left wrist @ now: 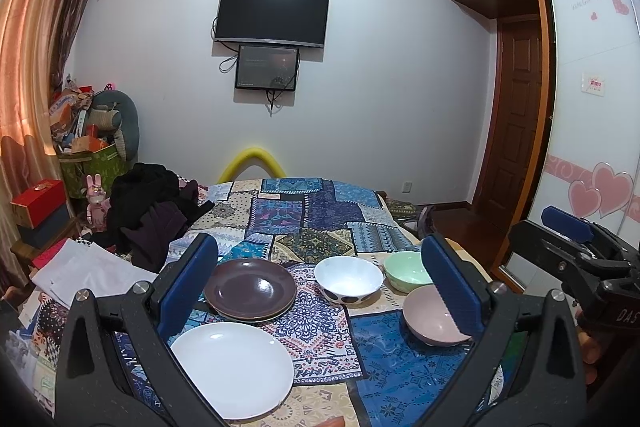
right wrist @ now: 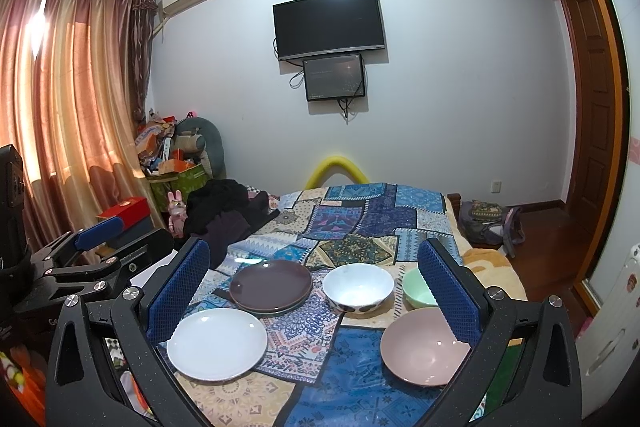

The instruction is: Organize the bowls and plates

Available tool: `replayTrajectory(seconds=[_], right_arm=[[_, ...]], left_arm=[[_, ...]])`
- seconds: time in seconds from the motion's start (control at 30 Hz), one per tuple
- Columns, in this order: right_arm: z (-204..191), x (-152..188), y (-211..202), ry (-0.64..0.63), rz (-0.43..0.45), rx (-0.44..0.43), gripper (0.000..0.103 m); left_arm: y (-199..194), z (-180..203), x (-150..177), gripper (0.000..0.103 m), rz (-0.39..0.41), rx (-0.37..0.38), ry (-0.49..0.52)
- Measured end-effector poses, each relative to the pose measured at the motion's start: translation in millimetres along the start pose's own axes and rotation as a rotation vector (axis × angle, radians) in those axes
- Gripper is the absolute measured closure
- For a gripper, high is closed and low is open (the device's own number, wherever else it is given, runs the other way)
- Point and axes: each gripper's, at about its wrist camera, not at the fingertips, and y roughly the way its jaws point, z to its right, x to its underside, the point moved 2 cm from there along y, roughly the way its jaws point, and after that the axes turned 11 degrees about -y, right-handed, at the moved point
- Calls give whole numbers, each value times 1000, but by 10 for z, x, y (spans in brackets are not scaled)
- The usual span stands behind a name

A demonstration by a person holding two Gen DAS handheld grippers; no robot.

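Little is judged done: on the patchwork bedspread (right wrist: 360, 223) only the brown plates (right wrist: 271, 285) are stacked, while white plate (right wrist: 217, 343), spotted bowl (right wrist: 358, 287), green bowl (right wrist: 418, 287) and pink bowl (right wrist: 425, 346) lie apart, both left tongs (left wrist: 320, 283) and right tongs (right wrist: 316, 291) spread, nothing held.

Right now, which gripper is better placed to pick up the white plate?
Probably left. The white plate lies on the left side of the spread, the left gripper is open, and the right gripper sits farther right.
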Motion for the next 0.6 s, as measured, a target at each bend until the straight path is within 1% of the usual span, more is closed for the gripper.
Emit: replayTrajectory(seconds=[0.17,0.6], right_arm=[[-29,-51,-46,1,-2,1,0],[32,41,33,11,-13,5,0]], left_arm=[[-6,-2,-2,0,3,1,1],[23,-43,-7,0,-8,3,-8]])
